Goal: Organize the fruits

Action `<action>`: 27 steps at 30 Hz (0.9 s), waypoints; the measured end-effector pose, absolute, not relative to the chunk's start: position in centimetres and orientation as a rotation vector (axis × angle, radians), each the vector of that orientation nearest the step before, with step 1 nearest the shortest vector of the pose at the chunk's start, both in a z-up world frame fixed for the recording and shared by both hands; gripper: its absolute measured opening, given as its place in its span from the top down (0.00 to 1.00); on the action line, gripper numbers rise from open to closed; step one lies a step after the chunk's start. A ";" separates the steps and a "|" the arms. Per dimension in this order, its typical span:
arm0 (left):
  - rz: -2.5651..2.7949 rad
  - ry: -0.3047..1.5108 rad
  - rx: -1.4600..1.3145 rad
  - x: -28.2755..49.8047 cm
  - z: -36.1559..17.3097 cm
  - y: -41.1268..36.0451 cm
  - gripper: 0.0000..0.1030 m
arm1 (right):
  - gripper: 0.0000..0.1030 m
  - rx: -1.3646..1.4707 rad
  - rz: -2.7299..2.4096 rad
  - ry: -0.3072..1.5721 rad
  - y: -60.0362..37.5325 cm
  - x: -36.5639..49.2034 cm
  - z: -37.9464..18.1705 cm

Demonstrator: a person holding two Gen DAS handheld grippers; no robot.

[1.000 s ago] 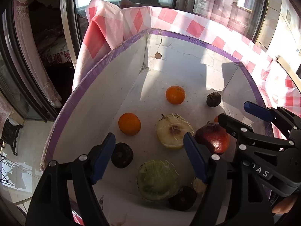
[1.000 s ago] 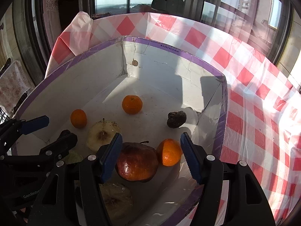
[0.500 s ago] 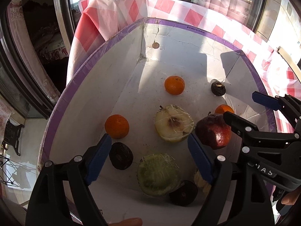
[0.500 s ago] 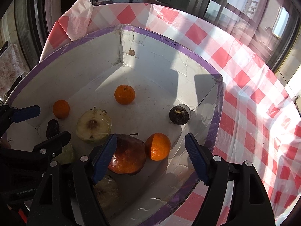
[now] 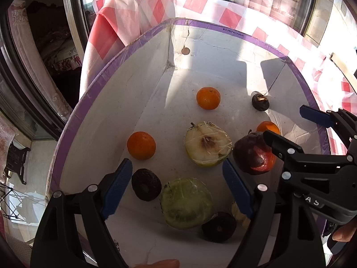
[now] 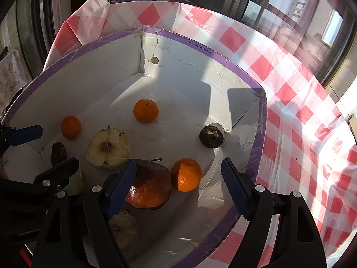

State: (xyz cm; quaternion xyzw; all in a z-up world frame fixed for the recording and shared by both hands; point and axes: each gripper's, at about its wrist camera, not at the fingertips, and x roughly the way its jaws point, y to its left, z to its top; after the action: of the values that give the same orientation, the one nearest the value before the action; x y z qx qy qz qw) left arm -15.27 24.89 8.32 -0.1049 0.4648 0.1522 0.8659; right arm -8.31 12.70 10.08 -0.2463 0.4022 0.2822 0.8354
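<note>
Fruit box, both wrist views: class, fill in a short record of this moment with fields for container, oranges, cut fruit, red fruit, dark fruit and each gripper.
container: white box with purple rim on a red-checked cloth
oranges: three whole, one toward the far wall, one on the left, one beside the red fruit
cut fruit: wrapped pale apple half, cut face up; wrapped green half
red fruit: one, stem visible
dark fruit: three seen, one in the right corner
left gripper: open, above the green half
right gripper: jaws opening, nothing gripped

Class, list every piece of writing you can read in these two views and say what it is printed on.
"D:29x24x12x4cm" on the box's purple rim tape, small, partly guessed.
"AS" on the right gripper's body, rest cut off.
White lettering on the left gripper's body: too blurred.
</note>
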 end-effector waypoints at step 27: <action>0.383 0.967 -0.184 -14.9 8.6 24.7 0.21 | 0.24 -0.516 0.565 0.836 13.2 -8.2 10.0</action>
State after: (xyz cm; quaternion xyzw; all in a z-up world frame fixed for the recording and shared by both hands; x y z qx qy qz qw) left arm -14.88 24.72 8.57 -0.0879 0.4612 0.1827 0.8638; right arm -8.18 13.18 9.96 -0.2444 0.3961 0.2676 0.8437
